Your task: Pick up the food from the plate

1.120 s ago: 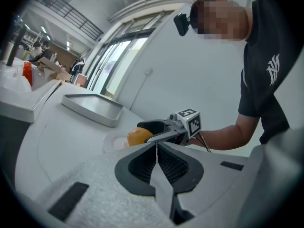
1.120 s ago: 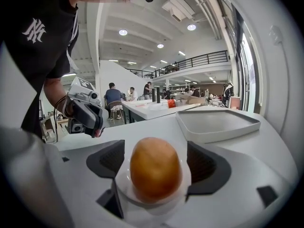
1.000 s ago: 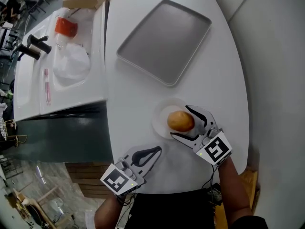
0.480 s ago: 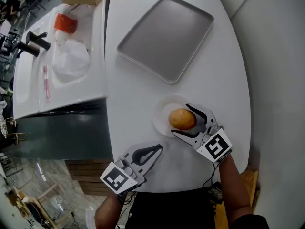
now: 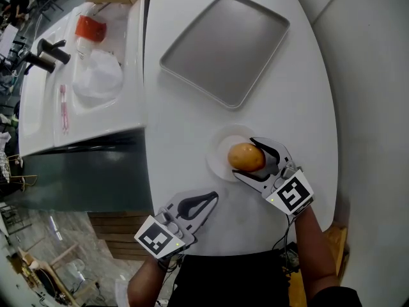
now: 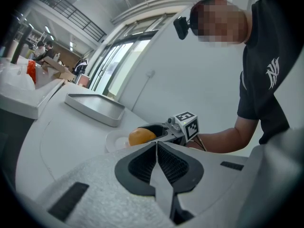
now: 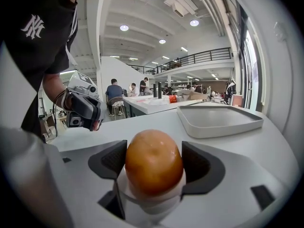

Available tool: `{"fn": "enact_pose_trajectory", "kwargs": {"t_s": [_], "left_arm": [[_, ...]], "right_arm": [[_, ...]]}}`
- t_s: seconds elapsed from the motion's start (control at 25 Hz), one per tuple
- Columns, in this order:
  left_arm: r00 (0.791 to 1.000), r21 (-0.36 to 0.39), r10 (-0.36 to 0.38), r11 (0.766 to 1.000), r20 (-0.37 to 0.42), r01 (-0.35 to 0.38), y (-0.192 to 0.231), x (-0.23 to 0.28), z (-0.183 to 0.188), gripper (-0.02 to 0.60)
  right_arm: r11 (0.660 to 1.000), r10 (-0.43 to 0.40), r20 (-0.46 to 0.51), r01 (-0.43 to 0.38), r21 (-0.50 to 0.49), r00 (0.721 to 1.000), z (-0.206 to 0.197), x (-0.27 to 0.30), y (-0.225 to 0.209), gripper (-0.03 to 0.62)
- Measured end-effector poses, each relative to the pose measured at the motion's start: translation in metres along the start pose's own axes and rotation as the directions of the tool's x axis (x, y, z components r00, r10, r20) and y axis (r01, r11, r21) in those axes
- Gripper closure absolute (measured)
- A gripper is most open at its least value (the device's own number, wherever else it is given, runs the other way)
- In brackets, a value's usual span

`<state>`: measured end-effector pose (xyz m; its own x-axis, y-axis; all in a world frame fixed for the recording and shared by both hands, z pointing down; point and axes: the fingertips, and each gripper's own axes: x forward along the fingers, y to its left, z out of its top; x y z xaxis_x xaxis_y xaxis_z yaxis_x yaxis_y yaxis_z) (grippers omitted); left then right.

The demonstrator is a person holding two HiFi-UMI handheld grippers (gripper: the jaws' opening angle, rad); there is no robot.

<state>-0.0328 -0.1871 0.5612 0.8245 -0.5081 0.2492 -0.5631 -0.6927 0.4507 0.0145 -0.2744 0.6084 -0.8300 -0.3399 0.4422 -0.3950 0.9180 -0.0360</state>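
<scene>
Right gripper (image 5: 245,160) clamped on orange-brown bun (image 5: 246,157), over white plate (image 5: 216,153). Left gripper (image 5: 211,199) shut, empty, nr table (image 5: 185,117) edge. Black tee (image 6: 271,56) w/ white "NY" logo.

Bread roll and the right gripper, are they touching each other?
Touching. The right gripper view shows the bread roll sitting between the jaws of the right gripper, with both dark pads against its sides and no gap.

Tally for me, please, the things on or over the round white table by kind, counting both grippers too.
Grey tray: 1
White plate: 1
Golden-brown bun: 1
Grippers: 2 (left gripper, right gripper)
Total: 5
</scene>
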Motion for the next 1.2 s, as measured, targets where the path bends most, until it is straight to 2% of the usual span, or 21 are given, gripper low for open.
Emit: {"fn": "enact_pose_trajectory", "kwargs": {"t_s": [0.32, 0.6, 0.88, 1.2], "left_arm": [[1.000, 0.008, 0.011, 1.000, -0.006, -0.011, -0.005, -0.006, 0.001, 0.572], [1.000, 0.036, 0.022, 0.999, 0.009, -0.022, -0.021, -0.022, 0.007, 0.572], [0.998, 0.104, 0.025, 0.994, 0.056, -0.031, -0.052, -0.053, 0.025, 0.572], [0.994, 0.212, 0.006, 0.977, 0.113, -0.031, -0.115, -0.097, 0.051, 0.572]], "right_arm": [[0.999, 0.023, 0.011, -0.023, 0.039, 1.000, 0.005, -0.005, 0.008, 0.241], [0.999, 0.017, 0.052, -0.019, 0.049, 0.999, 0.029, -0.022, 0.026, 0.243], [1.000, -0.013, 0.110, 0.012, 0.017, 0.994, 0.071, -0.055, 0.055, 0.243], [0.997, -0.044, 0.188, 0.055, -0.055, 0.981, 0.131, -0.114, 0.119, 0.243]]}}
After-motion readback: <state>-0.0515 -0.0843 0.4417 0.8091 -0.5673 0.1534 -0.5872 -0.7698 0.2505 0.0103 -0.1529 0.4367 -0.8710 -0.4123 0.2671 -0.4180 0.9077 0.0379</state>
